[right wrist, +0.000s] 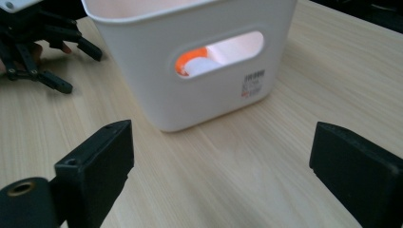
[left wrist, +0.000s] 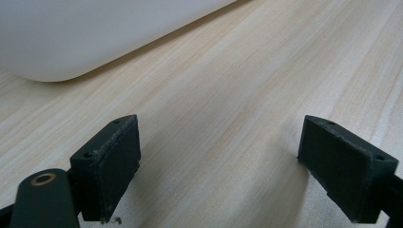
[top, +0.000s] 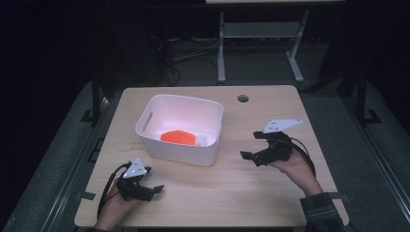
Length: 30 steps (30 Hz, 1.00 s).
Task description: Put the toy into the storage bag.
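A white plastic bin [top: 181, 145] stands on the middle of the wooden table [top: 241, 188]. Inside it lies an orange object [top: 178, 137] with a white piece [top: 203, 139] beside it; both show through the bin's handle slot [right wrist: 218, 53] in the right gripper view. My left gripper [top: 153, 180] rests low at the table's front left, open, with bare wood between its pads [left wrist: 111, 161]. My right gripper [top: 251, 144] hovers to the right of the bin [right wrist: 199, 71], open and pointing at it, with nothing between its pads [right wrist: 100, 166]. The left gripper [right wrist: 52, 61] also appears beyond the bin.
A round cable hole [top: 242, 98] sits near the table's far edge. Beyond the table are a desk frame [top: 261, 43] and cables [top: 179, 53] on the dark floor. The bin's curved wall [left wrist: 95, 33] lies just ahead of the left gripper.
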Each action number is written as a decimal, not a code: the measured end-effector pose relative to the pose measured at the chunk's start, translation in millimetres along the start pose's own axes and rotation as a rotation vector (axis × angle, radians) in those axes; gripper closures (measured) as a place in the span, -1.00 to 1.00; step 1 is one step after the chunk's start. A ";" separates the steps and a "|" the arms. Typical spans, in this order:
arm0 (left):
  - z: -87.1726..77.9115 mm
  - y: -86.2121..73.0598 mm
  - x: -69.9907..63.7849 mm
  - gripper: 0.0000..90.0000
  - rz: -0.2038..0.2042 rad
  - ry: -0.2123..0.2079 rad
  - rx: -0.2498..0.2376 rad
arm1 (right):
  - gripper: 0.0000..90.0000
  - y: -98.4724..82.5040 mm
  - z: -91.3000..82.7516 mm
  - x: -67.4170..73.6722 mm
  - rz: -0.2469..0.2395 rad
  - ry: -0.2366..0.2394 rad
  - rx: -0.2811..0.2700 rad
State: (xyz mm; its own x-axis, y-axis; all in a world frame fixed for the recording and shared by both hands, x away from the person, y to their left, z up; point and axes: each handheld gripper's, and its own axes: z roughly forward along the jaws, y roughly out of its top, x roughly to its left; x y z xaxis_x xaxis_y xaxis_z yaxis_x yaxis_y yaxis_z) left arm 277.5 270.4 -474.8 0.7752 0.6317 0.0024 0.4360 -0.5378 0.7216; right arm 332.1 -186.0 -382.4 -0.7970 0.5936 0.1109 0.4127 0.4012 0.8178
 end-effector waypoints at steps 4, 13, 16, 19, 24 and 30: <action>-0.1 0.0 0.0 -0.70 0.000 0.000 0.002 | -0.93 -10.9 -4.4 3.4 0.009 -0.037 0.005; -0.3 -0.2 0.0 -0.70 0.002 0.000 0.004 | -0.95 -41.5 -15.7 12.0 0.029 -0.103 0.041; -0.3 -0.2 0.0 -0.70 0.003 0.000 0.004 | -0.95 -53.6 -19.4 13.9 0.044 -0.121 0.051; -0.3 -0.2 0.0 -0.70 0.003 0.000 0.004 | -0.95 -67.0 -23.2 14.5 0.069 -0.135 0.044; -0.3 -0.2 0.0 -0.70 0.003 0.000 0.004 | -0.95 -88.3 -28.0 13.3 0.093 -0.152 0.052; -0.8 -0.7 -0.4 -0.71 -0.003 0.003 0.003 | -0.95 -111.9 -33.6 10.7 0.114 -0.200 0.058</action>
State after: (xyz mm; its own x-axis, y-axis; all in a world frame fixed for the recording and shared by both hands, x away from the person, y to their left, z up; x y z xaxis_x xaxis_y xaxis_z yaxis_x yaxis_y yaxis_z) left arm 276.5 271.0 -474.8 0.7724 0.6351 0.0026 0.4396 -0.5376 0.7196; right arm 262.6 -248.0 -453.8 -0.6430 0.7614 0.0822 0.5245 0.3597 0.7717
